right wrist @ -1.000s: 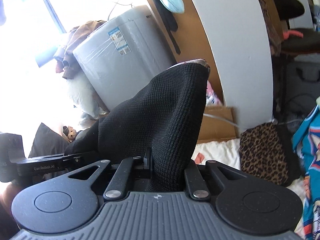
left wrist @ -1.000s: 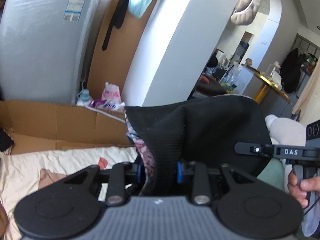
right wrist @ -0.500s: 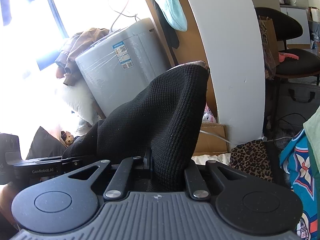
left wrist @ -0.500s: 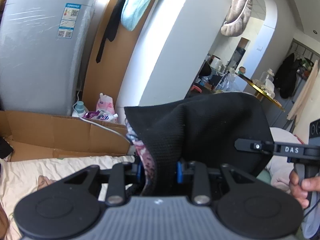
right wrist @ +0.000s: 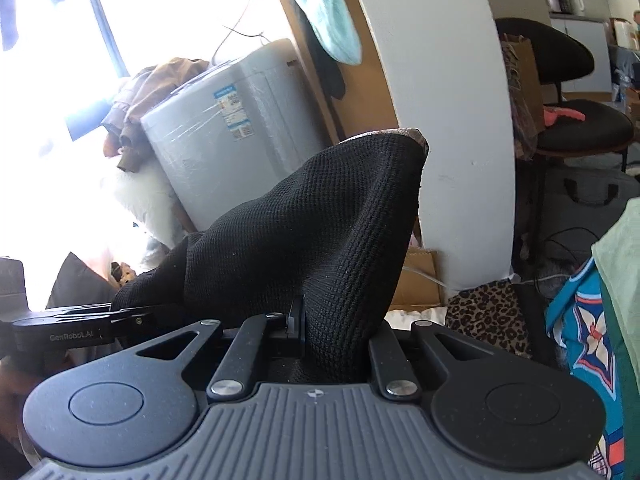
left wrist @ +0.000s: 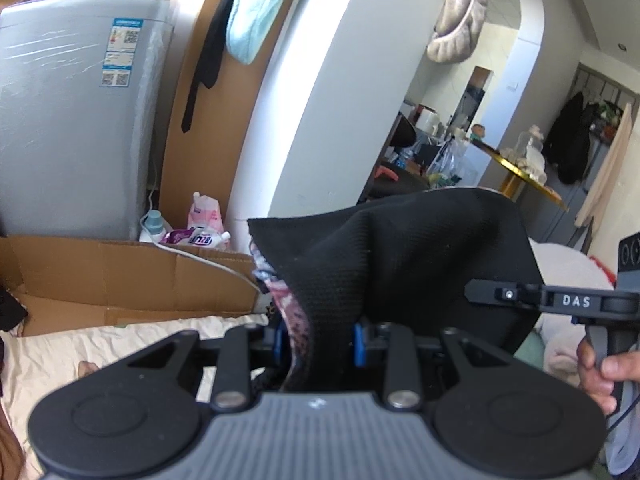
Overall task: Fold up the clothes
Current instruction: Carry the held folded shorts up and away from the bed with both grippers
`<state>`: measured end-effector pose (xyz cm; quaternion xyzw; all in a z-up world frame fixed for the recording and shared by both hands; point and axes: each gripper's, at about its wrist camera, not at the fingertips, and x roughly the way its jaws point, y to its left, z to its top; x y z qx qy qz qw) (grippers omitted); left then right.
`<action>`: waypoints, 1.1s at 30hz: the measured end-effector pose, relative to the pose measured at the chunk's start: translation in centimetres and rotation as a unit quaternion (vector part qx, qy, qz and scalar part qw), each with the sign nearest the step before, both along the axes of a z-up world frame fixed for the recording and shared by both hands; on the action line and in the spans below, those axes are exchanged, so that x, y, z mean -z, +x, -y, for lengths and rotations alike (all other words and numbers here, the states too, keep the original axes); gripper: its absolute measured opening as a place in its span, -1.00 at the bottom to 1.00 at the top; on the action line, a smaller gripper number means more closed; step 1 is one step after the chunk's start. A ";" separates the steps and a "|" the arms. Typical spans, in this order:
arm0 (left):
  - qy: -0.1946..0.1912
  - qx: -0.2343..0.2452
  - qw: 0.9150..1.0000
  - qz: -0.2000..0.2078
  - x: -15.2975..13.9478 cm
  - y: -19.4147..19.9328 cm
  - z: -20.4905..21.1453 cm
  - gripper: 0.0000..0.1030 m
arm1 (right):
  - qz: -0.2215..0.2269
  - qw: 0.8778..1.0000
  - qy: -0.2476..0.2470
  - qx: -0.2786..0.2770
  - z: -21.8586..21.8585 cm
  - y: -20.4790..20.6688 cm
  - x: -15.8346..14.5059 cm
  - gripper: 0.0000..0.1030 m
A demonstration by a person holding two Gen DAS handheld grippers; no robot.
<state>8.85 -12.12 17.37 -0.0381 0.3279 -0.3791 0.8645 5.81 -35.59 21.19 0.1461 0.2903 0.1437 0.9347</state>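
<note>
The left tongs (left wrist: 318, 344) are closed on one edge of the black knit garment (left wrist: 400, 264), with the blue pads (left wrist: 359, 345) pressing the cloth from both sides; a pink-patterned lining (left wrist: 288, 304) shows at the pinched edge. The right tongs (right wrist: 336, 336) are likewise closed on another part of the same black knit garment (right wrist: 304, 232). The garment is held in the air between the two tools, above the cream bed sheet (left wrist: 80, 344), and rises toward 12 o'clock in each wrist view. This two-point grip is judged to serve to spread the cloth and find its edges before a fold is laid down. In the left view the right tool appears at 3 o'clock, gripped by a hand (left wrist: 600, 372). The right pads of the right tongs are buried in cloth and cannot be made out. The lower part of the garment is hidden behind both tool bodies, so its type and full outline cannot be determined. The window area at 10 o'clock in the right view is overexposed.
</note>
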 end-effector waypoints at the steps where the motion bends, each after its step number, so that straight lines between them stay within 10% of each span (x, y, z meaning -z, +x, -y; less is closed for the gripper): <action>1: 0.001 -0.001 1.000 -0.001 0.2 0.1 0.3 -0.36 | 0.000 1.000 0.000 0.001 0.2 0.1 0.3 -0.82; 33: 0.002 0.052 0.998 -0.045 15.5 8.1 14.8 -0.36 | -0.019 0.992 -0.057 0.113 10.4 8.3 14.1 -0.82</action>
